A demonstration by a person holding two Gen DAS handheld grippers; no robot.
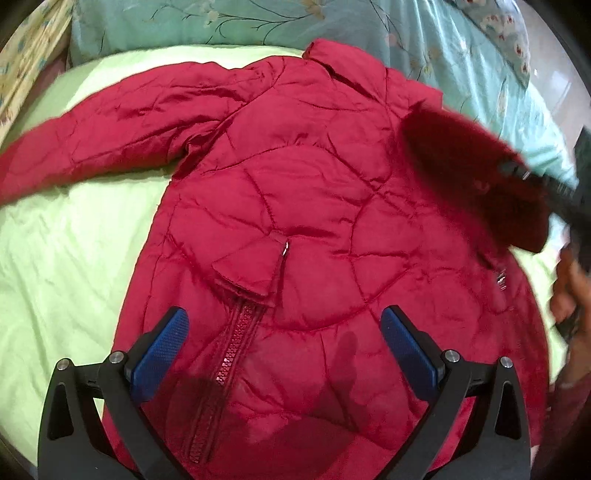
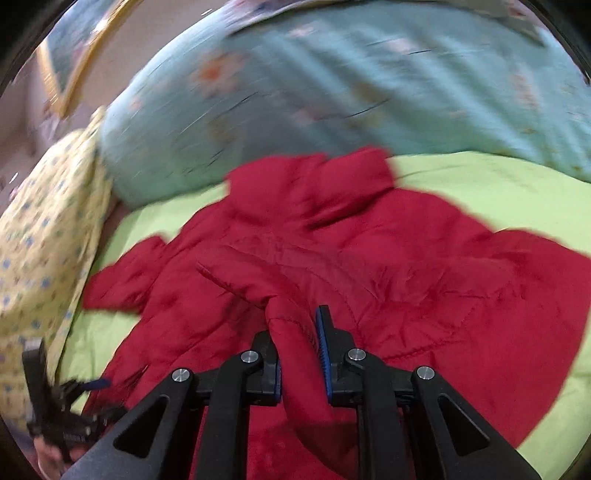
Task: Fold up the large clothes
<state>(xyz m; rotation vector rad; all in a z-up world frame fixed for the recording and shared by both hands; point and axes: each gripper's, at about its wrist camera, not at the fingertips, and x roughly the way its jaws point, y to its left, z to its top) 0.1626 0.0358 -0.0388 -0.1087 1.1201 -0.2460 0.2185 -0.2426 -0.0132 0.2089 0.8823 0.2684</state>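
A red quilted jacket (image 1: pixel 295 192) lies front up on a light green sheet (image 1: pixel 74 258), collar at the far end and its zipper (image 1: pixel 229 362) running toward me. Its left sleeve (image 1: pixel 92 147) stretches out flat to the left. My left gripper (image 1: pixel 284 317) hovers open over the lower front with nothing between its blue pads (image 1: pixel 162 350). In the right wrist view my right gripper (image 2: pixel 295 325) is shut on the end of the other sleeve (image 2: pixel 299 354), which it holds lifted over the jacket body (image 2: pixel 406 280). In the left wrist view that sleeve (image 1: pixel 469 166) and the right gripper (image 1: pixel 517 171) are a blur.
A teal floral quilt (image 1: pixel 258 22) is bunched along the far side of the bed. Yellow patterned fabric (image 2: pixel 33 258) lies at the left. A person's hand (image 1: pixel 569 288) shows at the right edge. The left gripper (image 2: pixel 85 387) appears low left in the right wrist view.
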